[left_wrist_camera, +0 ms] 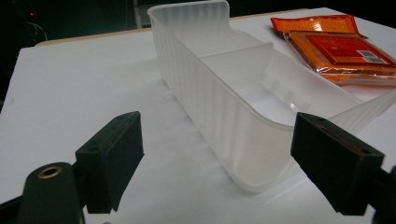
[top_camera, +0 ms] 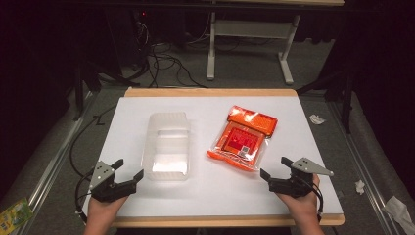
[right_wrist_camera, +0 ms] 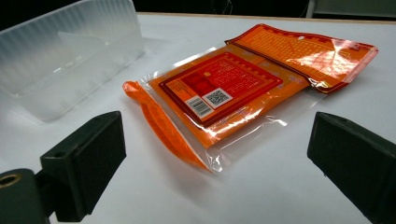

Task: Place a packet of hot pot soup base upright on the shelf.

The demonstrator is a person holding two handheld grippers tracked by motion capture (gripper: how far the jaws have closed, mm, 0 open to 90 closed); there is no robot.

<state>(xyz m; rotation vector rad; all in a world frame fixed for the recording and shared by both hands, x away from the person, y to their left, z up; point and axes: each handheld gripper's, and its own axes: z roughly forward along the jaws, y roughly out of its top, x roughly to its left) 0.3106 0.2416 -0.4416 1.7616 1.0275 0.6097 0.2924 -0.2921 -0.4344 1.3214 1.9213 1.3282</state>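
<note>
Translucent plastic container [top_camera: 166, 147] sits left of centre on the white table [top_camera: 205, 105] in the high view, long axis running away from the person, a divider across its middle. Orange packet [top_camera: 243, 138] in clear wrap lies to its right, apart from it, tilted. Left gripper [top_camera: 128, 172] near the table's near-left corner, jaws spread, nothing between them, tips just short of the container's near-left corner. Right gripper [top_camera: 273, 167] near the near-right edge, jaws also apart and empty, pointing toward the packet's near end, not touching it. Crumpled paper scraps on the floor at right.

Left gripper view: both black jaws wide apart, nothing held. Container [left_wrist_camera: 243, 107] straight ahead, its near rounded corner between the jaw lines but farther out; whether the right jaw brushes the wall can't be told. Packet [left_wrist_camera: 341, 49] at upper right, beyond the container.

Right gripper view: jaws wide, empty. Packet [right_wrist_camera: 233, 88] lies flat just ahead, between the jaw lines, clear wrap edge nearest, barcode and QR label facing up. Container [right_wrist_camera: 70, 56] at upper left, apart from the packet.
</note>
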